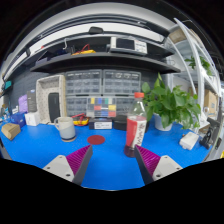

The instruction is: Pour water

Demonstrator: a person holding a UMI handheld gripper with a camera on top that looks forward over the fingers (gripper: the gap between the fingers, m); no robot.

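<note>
Above blue table (105, 160), level tool (108, 162) open, bottle (137, 124) beyond

Open jaws over blue table (110, 165) — bottle (137, 124) and cup (66, 127) stand beyond.

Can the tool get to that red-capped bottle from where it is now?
Probably yes. The tool is open, and the bottle stands upright on the blue table just beyond its fingers, slightly toward the plant. Nothing lies between them.
</note>
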